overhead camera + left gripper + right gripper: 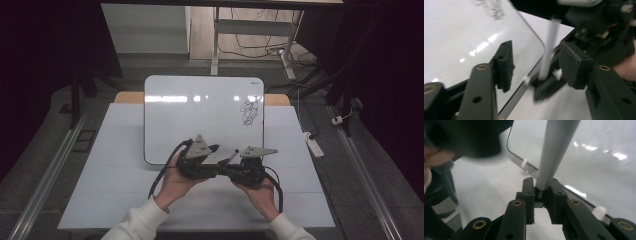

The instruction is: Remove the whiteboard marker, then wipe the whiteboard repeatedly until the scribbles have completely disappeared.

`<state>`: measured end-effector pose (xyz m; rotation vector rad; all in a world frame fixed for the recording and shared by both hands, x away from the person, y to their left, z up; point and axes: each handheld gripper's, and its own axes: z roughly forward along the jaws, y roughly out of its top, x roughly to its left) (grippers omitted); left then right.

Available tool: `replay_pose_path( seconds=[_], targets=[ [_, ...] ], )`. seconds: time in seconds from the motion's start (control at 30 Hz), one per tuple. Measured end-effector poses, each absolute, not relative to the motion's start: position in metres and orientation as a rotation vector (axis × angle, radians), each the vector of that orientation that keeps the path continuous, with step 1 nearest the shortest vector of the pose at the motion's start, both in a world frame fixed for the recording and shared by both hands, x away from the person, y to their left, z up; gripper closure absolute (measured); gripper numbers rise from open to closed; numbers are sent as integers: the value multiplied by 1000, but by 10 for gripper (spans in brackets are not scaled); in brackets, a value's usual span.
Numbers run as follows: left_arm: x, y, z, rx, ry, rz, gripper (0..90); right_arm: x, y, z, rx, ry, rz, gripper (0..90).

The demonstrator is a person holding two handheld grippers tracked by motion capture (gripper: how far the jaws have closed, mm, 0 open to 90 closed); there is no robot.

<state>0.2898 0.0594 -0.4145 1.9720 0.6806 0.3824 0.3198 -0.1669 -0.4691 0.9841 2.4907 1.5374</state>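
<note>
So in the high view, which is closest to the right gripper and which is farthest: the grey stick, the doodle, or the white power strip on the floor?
From the right gripper:
1. Grey stick, held in its fingers, pointing left.
2. Doodle, on the whiteboard's upper right, beyond the gripper.
3. White power strip, on the floor past the table's right edge.

White whiteboard [200,117], black scribble [249,111] on it. Silver-grey marker [552,152] between black jaws of right gripper [541,188]. Pale grey table [115,165]. White sleeves [137,222].
</note>
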Motion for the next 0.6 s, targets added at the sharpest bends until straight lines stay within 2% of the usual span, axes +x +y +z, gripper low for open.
replay_pose_path(
  seconds=[0.17, 0.2, 0.23, 0.33, 0.43, 0.6],
  targets=[
    [270, 126, -431, 1983, 808, 389, 398, 322, -183, -459, 918, 2362, 1581, 777],
    [270, 126, -431, 1983, 808, 389, 393, 322, -187, -456, 913, 2333, 1590, 777],
    [260, 152, -445, 1992, 875, 389, 390, 324, -192, -453, 907, 2309, 1601, 777],
    [248, 183, -467, 1987, 989, 385, 363, 328, -203, -446, 900, 2239, 1628, 778],
    [241, 204, -482, 1990, 1065, 372, 314, 331, -210, -439, 880, 2184, 1649, 778],
    [239, 217, -489, 1998, 1090, 373, 288, 345, -213, -424, 812, 2127, 1642, 777]
  ],
)
